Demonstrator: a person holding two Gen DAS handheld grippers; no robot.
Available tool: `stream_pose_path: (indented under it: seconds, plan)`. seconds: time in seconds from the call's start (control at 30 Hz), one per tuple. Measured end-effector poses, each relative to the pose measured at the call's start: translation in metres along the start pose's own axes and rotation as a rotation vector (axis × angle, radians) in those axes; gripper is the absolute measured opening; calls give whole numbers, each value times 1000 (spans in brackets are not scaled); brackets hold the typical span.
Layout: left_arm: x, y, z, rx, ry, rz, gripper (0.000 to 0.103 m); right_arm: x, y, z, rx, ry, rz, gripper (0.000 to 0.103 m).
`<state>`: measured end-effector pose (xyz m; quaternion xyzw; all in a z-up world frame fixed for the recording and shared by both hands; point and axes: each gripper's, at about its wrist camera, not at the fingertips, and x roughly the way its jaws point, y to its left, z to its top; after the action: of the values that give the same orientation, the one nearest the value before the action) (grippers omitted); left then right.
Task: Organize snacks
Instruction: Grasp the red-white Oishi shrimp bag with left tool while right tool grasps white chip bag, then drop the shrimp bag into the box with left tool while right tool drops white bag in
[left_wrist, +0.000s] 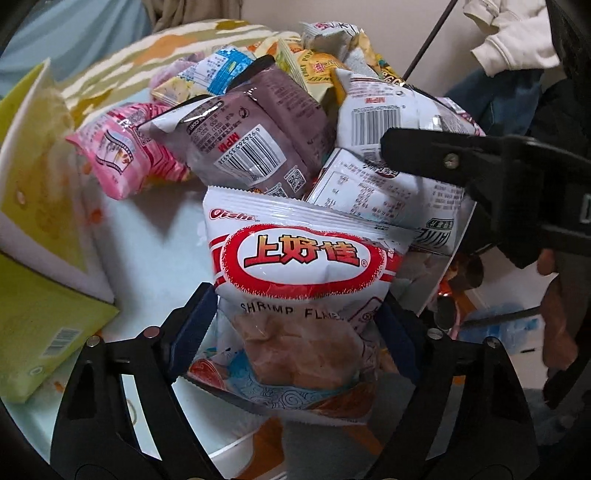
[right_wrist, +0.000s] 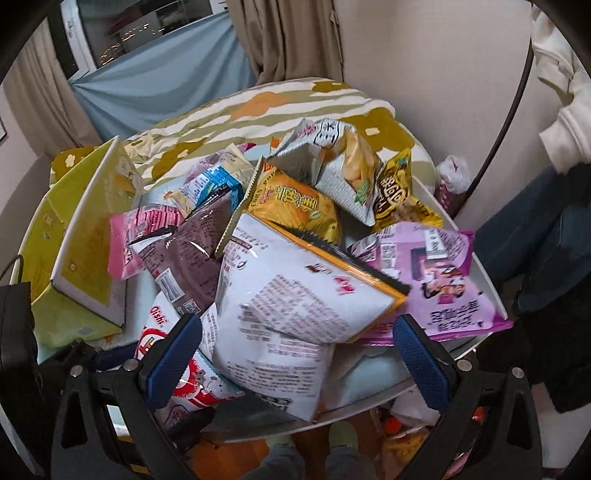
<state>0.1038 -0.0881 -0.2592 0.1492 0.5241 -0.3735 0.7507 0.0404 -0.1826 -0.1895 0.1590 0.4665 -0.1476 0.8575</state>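
Left tongs clamped on the shrimp chip bag at the surface's near edge. Right tongs wide over a white bag. Light, puffy, slippery; best pinched at a seam.

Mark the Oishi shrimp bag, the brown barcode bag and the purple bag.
Oishi shrimp bag (left_wrist: 301, 258), left wrist view, red logo oval.
Brown barcode bag (left_wrist: 255, 125), left wrist view, back panel.
Purple bag (right_wrist: 439, 273), right wrist view, printed face.

white shrimp-flake bag with red oval, mauve-brown packet, pink striped packet, lilac bag, yellow chip bag, lime-green box, olive-and-orange patterned quilt
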Motion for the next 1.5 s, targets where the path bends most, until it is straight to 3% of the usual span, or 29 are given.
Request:
stream_pose_path:
  seconds: [0.07,0.4,0.6,0.77,0.93,1.23,1.5]
  plan:
    - [-3,2,-3,1,2,-18,76,5,0,1,17,6,2,103]
    - [-13,22,-5,-8,3,-30,70,22,2,1,74,24,-12,98]
    - [-25,31,-11,-7,-9,-3,69,26,6,3,82,27,-12,87]
    - [-33,34,-11,-9,-21,24,69,27,9,1,73,41,5,61]
    - [-44,29,-9,-9,-45,19,69,23,14,-1,62,41,22,51]
    - [-83,20,-3,26,-119,5,69,-9,19,2,63,-11,15,48]
    - [-146,27,20,19,-262,53,69,-57,40,29,16,-82,22,48]
